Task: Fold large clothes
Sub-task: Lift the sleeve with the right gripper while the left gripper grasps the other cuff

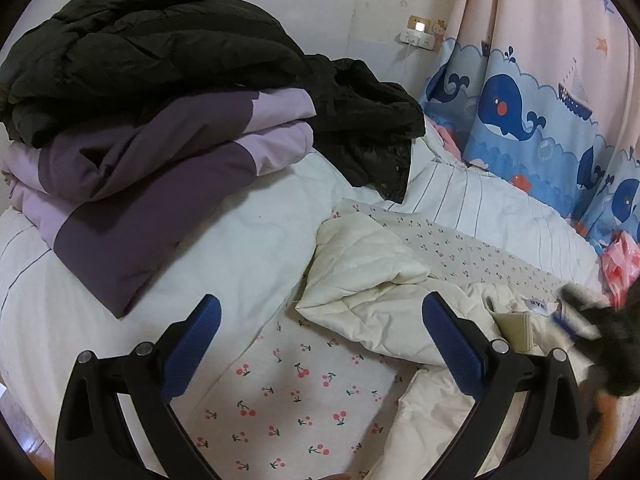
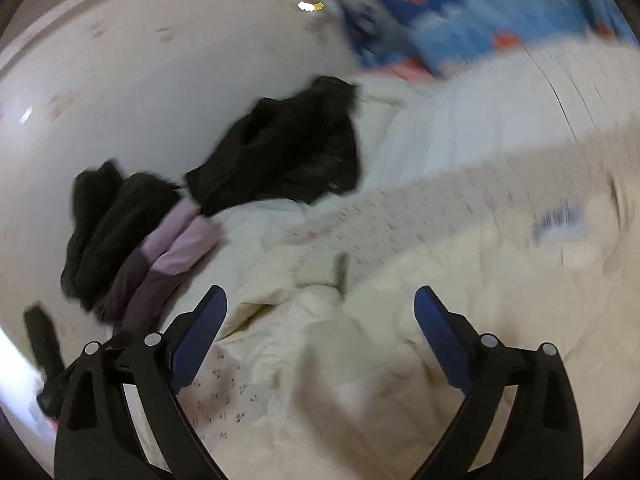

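A cream quilted jacket [image 1: 372,280] lies crumpled on a cherry-print sheet [image 1: 300,392] on the bed, its white label [image 1: 536,305] facing up at the right. My left gripper [image 1: 322,304] hovers open just above the jacket's left part, with nothing pinched. In the blurred right wrist view the same cream jacket [image 2: 360,340] fills the foreground. My right gripper [image 2: 320,292] stands wide open over it, its pads apart from the cloth. A blurred black shape [image 1: 616,340] crosses the right edge beside the label.
A folded purple and lilac jacket [image 1: 140,208] carries a black puffer coat [image 1: 152,48] at the left. A loose black garment [image 1: 372,128] lies behind. A whale-print curtain [image 1: 520,112] and a pink plastic bag [image 1: 620,264] border the bed's right side.
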{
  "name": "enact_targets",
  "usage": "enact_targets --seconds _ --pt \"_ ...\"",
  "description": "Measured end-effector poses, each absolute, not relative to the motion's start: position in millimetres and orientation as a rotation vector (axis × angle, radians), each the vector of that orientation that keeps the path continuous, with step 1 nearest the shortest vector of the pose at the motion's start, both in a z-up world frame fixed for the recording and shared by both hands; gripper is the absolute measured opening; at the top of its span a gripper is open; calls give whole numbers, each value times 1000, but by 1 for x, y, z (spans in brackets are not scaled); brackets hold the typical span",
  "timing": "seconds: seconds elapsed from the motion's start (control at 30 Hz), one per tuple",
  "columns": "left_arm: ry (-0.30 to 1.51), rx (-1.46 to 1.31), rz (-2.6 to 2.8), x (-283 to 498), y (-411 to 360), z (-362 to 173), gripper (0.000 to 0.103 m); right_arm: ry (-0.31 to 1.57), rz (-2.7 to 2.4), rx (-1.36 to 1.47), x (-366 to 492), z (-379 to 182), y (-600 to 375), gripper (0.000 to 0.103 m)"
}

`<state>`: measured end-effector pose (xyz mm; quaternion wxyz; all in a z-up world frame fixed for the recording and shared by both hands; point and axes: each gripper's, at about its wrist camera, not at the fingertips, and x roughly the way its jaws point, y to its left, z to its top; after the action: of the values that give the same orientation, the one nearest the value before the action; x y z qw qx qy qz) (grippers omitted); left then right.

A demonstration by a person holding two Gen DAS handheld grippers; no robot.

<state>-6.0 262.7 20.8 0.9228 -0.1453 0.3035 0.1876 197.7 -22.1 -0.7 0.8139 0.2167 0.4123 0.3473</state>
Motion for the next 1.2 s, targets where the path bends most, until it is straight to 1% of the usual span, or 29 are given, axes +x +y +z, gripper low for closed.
enact_targets --seconds 0.03,0.07,0.1,0.23,0.33,0.37,0.43,0.53,0.6,0.67,0.8,0.9,0.93,0.97,1.0,1.03,1.07,1.1,1.13,1.2 --pt "623 -289 383 -5 261 20 97 993 724 445 208 -25 -12 91" --pt "623 -280 380 -3 260 20 97 1037 708 396 207 -40 -4 91" --pt "622 -268 379 -2 259 19 97 1014 711 379 202 -37 -4 91" --pt "600 -191 367 6 252 22 97 885 739 386 167 8 -30 91" --pt "600 -90 316 29 237 29 97 796 705 412 122 32 -75 92" --pt "620 -47 284 43 229 30 97 784 687 432 111 33 -87 94" --pt "671 49 201 77 212 29 97 779 655 481 92 23 -113 95" --pt "824 209 145 134 193 9 97 767 627 535 74 7 -141 95" --pt "894 281 152 163 191 -8 97 778 594 631 74 -16 -166 95" --pt "943 257 159 182 200 -19 97 853 594 760 84 -34 -183 95" --pt "1120 84 86 220 233 -53 97 821 599 792 90 -28 -191 95" --pt "1144 150 125 228 237 -71 97 811 609 781 88 -21 -191 95" --pt "1143 167 131 229 240 -75 92 811 609 774 87 -20 -188 95" --pt "1138 181 141 228 240 -78 84 812 606 761 87 -19 -186 95" --pt "1147 200 159 229 241 -79 53 817 598 747 87 -18 -184 95" --pt "1154 225 191 230 243 -80 31 822 590 736 87 -18 -182 95" --pt "1148 220 210 230 247 -77 28 823 591 734 86 -19 -179 95" --pt "1136 189 208 230 252 -70 22 826 594 737 86 -20 -176 95" --pt "1113 140 211 228 259 -59 19 828 596 737 86 -20 -175 95" --pt "1051 37 194 221 271 -35 18 827 595 722 85 -18 -173 95"
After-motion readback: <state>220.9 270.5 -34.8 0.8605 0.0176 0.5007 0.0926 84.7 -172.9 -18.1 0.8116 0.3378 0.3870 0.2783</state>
